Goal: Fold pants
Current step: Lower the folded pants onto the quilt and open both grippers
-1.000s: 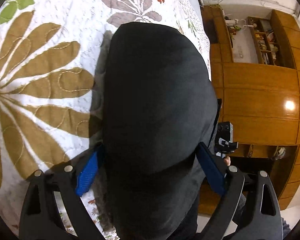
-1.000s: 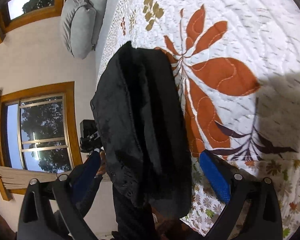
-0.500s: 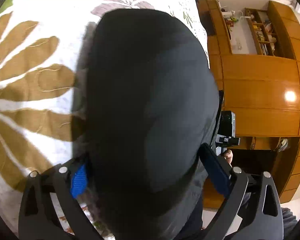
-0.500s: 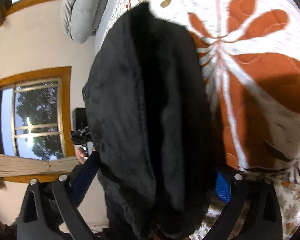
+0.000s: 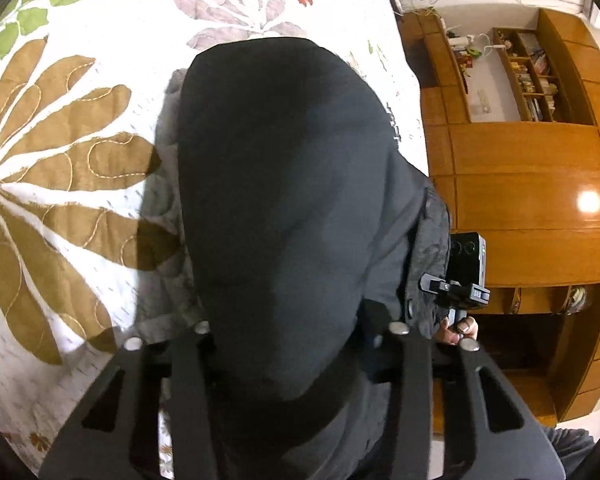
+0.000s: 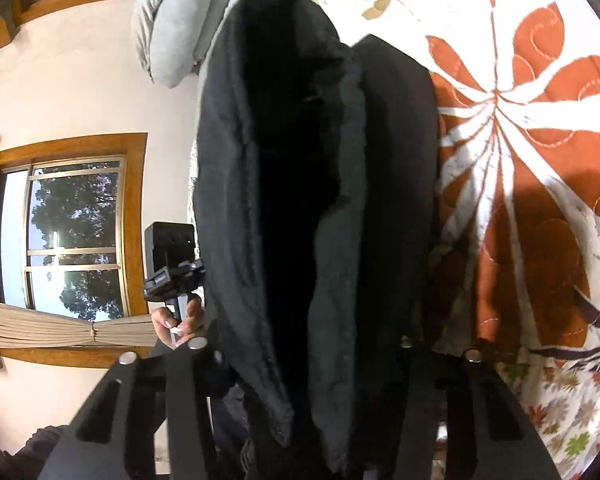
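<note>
Facing opposite ways: cabinet (image 5: 520, 200) behind pants (image 5: 284, 200) leftward, window (image 6: 72, 236) rightward.

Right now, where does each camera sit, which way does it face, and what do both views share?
Left wrist: on the left gripper, facing along its fingers at the black pants on the floral quilt, wooden cabinets beyond; the right hand shows.
Right wrist: on the right gripper, facing the pants, window behind; the left hand shows.
Shared: pants, quilt, and jaws just closed on the fabric.
</note>
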`<state>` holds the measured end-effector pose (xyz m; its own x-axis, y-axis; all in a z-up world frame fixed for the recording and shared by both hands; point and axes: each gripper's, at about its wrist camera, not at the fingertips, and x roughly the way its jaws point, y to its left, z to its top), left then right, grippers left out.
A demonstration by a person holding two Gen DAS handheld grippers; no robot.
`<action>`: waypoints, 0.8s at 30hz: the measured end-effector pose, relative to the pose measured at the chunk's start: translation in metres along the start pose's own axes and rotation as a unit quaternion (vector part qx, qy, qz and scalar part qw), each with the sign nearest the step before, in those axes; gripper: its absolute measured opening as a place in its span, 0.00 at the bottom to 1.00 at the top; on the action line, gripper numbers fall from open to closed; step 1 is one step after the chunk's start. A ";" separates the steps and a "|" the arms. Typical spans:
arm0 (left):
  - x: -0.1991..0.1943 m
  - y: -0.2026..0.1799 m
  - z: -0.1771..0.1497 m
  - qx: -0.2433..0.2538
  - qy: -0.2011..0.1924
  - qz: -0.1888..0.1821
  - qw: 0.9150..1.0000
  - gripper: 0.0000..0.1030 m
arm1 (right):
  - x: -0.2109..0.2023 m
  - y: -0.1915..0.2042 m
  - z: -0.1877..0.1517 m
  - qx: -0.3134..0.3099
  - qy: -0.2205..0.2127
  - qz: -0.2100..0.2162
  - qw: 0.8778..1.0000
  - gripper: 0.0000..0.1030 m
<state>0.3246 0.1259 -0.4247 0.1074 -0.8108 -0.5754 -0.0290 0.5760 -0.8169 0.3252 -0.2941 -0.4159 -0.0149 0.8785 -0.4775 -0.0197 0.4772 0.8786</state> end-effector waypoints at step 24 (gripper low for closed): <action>-0.101 0.011 0.123 0.004 -0.083 0.023 0.996 0.30 | 0.052 0.105 0.131 -0.074 0.003 -0.016 0.997 0.39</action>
<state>0.4355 0.2274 -0.3710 0.2689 -0.7549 -0.5982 -0.0307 0.6141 -0.7887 0.4528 -0.1954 -0.3477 -0.0170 0.8627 -0.5055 -0.1682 0.4959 0.8519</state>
